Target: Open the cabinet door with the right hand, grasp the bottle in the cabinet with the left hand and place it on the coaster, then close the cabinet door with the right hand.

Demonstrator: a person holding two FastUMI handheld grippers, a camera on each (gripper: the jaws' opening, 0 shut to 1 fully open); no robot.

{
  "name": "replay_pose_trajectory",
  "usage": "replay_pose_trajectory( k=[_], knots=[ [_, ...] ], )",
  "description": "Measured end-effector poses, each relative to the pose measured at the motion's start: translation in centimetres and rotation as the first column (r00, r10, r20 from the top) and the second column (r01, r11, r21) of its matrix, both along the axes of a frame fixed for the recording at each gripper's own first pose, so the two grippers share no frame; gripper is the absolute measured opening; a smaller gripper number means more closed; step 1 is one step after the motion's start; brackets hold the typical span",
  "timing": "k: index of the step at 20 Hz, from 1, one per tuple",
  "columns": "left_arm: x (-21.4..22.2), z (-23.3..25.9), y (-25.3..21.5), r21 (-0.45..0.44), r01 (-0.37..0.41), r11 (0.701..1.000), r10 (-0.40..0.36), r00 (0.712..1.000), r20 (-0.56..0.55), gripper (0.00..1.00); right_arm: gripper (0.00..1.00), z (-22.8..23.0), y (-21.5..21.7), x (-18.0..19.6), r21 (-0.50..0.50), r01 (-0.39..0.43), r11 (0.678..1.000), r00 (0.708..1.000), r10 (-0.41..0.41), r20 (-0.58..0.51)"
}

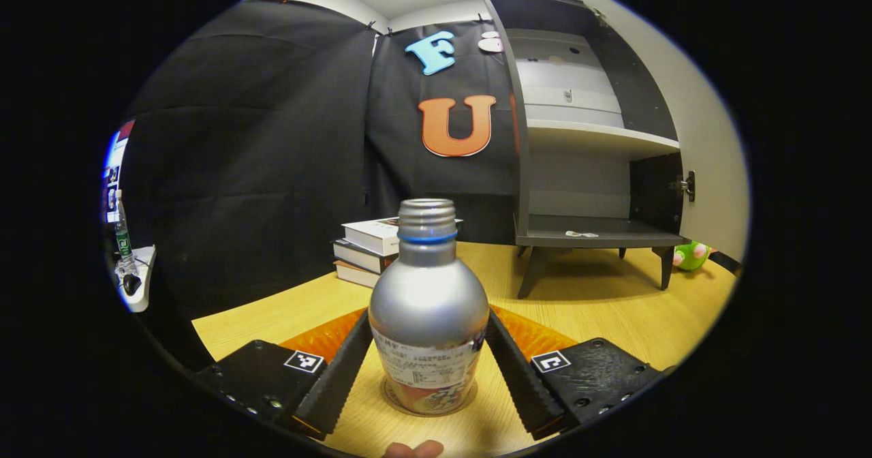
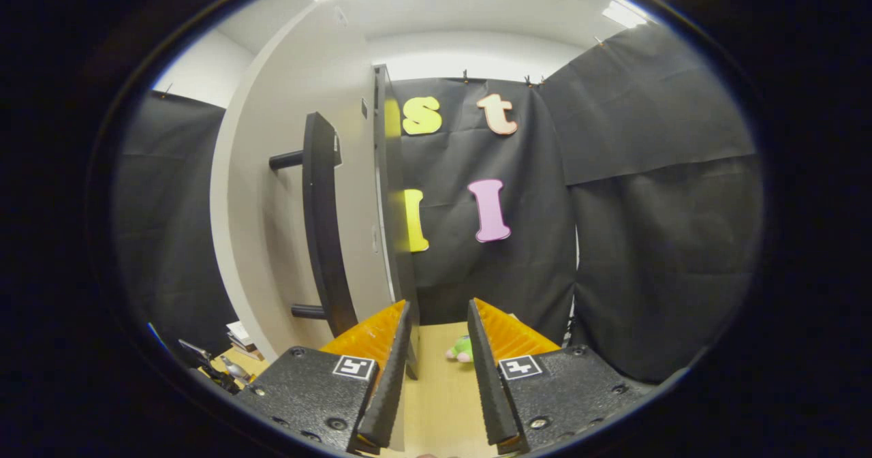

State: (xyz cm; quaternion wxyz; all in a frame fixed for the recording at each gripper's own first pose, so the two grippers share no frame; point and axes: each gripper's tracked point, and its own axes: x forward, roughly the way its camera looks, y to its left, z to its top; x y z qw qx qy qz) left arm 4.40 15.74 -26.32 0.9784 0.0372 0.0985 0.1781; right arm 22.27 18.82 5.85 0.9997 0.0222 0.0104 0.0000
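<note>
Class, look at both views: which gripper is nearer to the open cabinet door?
Right. The right gripper sits at the cabinet door's edge, beside its handle. The left gripper is across the table, around the bottle.

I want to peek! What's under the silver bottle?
Under the silver metal bottle a round coaster peeks out on the yellow wooden table. The coaster's middle is covered by the bottle.

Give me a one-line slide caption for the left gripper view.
Left hand-held gripper flanks the uncapped silver metal bottle standing on the round coaster, open grey cabinet behind.
</note>
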Motion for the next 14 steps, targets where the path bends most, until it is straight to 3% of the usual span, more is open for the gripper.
replay_pose_trajectory(
  k=[5,9,14],
  knots=[
    [-1.1,9.1,-1.0,0.034,0.017,0.999,-0.022,0.988,0.155,0.96,0.53,0.0,0.0,0.1,-0.003,-0.001,1.0,1.0,0.001,0.005],
    [-2.0,18.6,-5.3,0.075,0.128,0.989,-0.142,0.961,0.237,0.95,0.53,0.1,-0.3,0.1,-0.032,-0.004,0.999,1.0,0.004,0.013],
    [-2.6,24.2,-10.0,0.057,0.243,0.968,-0.249,0.947,0.203,0.95,0.55,0.7,-1.1,0.4,-0.076,0.024,0.997,0.999,-0.021,0.049]
  ],
)
